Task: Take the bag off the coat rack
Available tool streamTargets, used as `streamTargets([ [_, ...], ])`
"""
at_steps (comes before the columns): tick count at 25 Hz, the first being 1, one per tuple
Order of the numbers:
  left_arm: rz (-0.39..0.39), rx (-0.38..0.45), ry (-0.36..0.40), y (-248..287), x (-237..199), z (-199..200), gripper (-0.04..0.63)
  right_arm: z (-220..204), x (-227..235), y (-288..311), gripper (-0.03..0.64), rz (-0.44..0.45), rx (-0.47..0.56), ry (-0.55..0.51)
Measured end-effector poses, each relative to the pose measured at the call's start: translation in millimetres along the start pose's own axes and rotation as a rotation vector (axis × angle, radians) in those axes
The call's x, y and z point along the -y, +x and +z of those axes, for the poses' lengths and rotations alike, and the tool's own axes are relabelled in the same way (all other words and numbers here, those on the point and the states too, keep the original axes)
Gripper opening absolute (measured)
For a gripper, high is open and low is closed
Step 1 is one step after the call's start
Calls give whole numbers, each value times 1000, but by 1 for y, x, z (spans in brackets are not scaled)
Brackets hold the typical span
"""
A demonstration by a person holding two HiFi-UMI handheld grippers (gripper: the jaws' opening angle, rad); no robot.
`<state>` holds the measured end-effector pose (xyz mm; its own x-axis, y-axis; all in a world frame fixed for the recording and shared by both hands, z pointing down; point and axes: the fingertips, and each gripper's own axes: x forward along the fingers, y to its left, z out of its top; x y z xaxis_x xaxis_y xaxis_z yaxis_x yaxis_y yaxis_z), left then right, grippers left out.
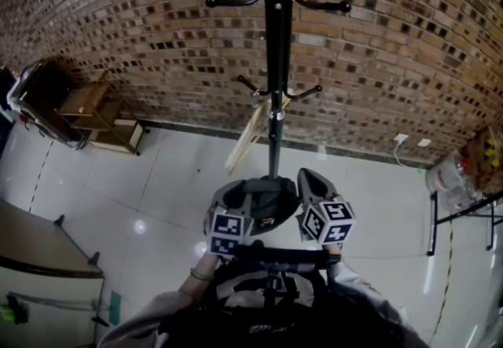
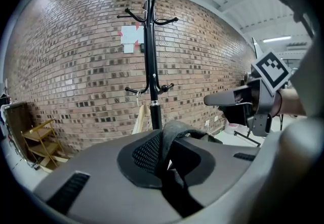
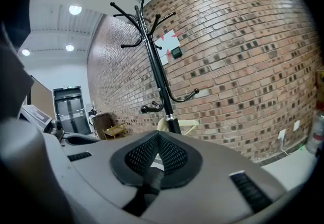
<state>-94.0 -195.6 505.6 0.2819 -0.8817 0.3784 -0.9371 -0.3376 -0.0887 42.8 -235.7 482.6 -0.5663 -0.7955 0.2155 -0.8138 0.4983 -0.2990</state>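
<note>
The black coat rack (image 1: 275, 64) stands straight ahead against the brick wall, and none of its visible hooks carries anything. The black bag (image 1: 267, 303) hangs low in front of me, off the rack, under both grippers. My left gripper (image 1: 234, 195) is shut on a grey strap (image 2: 174, 128) of the bag that loops up between its jaws. Beside it, my right gripper (image 1: 312, 183) is shut too, with a dark strap (image 3: 151, 183) pinched deep between its jaws. In the left gripper view the right gripper (image 2: 253, 99) shows at the right. The rack's dark base (image 1: 271, 199) lies between the two grippers.
Pale wooden boards (image 1: 250, 134) lean on the wall behind the rack. A wooden shelf (image 1: 98, 115) stands at the left by the wall. A metal-legged table (image 1: 464, 213) with plastic bottles is at the right. A counter corner (image 1: 39, 248) juts in at the lower left.
</note>
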Motion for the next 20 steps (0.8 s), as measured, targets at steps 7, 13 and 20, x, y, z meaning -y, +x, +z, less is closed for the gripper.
streamTargets([
  [7,-16,10,16,6,1,7,49,-1,3,3,7,-8,-1,6],
  [13,-30,3,27,12,2,10,49,-3,8,6,8,-19,-5,16],
  [20,-41,-17,34,17,0,6,49,-8,12,10,8,-28,-12,23],
])
